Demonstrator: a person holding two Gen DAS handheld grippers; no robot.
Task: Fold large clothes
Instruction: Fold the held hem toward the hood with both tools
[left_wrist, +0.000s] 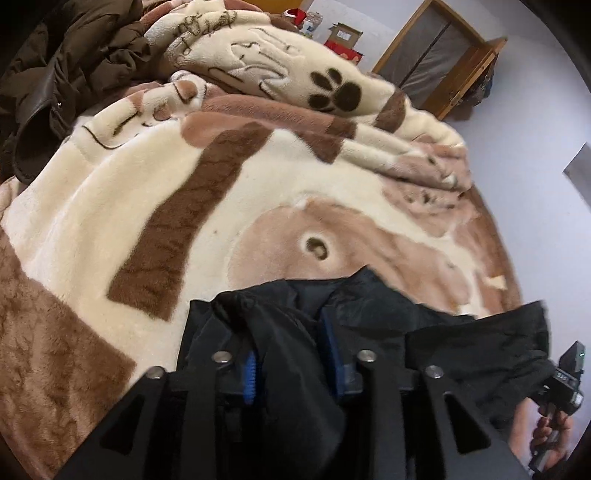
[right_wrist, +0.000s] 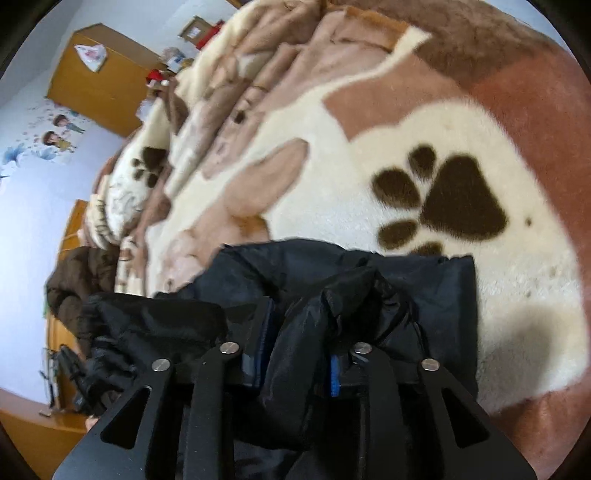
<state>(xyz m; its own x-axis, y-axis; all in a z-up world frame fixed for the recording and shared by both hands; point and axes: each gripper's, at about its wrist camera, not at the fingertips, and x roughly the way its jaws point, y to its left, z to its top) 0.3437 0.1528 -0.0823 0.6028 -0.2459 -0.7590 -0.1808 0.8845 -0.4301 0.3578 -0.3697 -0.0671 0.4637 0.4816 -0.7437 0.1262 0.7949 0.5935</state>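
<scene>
A plush cream-and-brown paw-print blanket (left_wrist: 155, 177) covers the bed, a brown coat (left_wrist: 62, 74) heaped at its far edge; pale walls and a wooden cabinet (right_wrist: 99, 77) stand beyond. The black jacket (left_wrist: 424, 317) lies on the blanket. The left gripper (left_wrist: 291, 358) and right gripper (right_wrist: 299, 354) stand partly spread, jacket folds bunched between the fingers.

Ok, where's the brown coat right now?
The brown coat lies bunched at the upper left of the left wrist view, on the far edge of the paw-print blanket.
</scene>
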